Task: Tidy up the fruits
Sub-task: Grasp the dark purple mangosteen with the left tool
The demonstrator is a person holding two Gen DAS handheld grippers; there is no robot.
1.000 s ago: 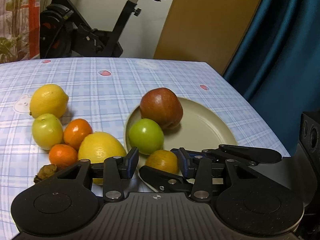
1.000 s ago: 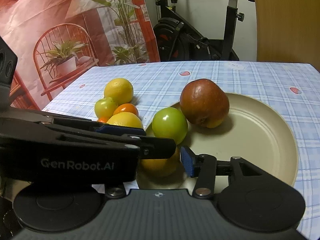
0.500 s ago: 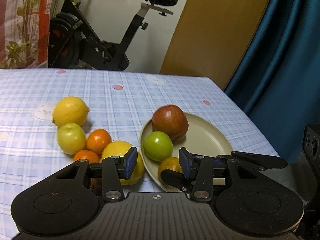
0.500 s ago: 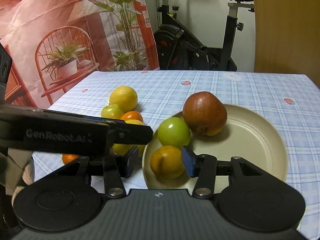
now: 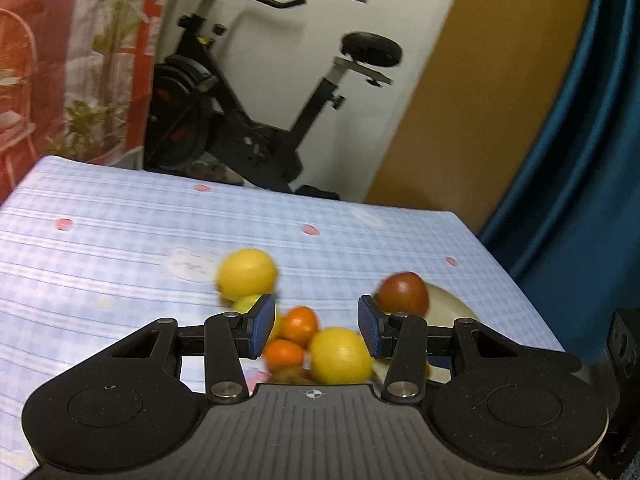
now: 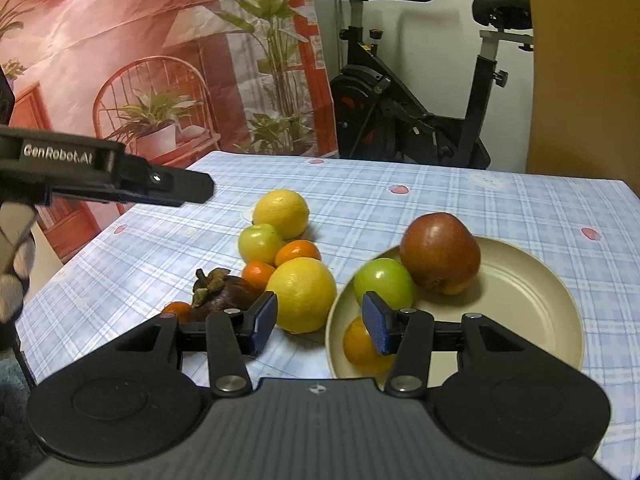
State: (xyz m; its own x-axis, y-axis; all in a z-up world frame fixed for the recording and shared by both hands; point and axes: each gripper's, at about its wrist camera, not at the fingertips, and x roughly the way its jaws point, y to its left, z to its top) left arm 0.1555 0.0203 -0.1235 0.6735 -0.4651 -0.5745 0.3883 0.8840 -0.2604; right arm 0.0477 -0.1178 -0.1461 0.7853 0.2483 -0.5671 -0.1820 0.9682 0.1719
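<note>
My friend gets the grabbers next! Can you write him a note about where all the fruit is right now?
Left gripper: open, holding nothing, above the fruit pile.
Right gripper: open, holding nothing, near the plate's front edge.
On the plate: red apple, green apple, orange.
On the tablecloth, left of the plate: two lemons, a small green apple, tangerines, and a dark mangosteen.
Done: three fruits plated. Left: probably the pile goes on too.
</note>
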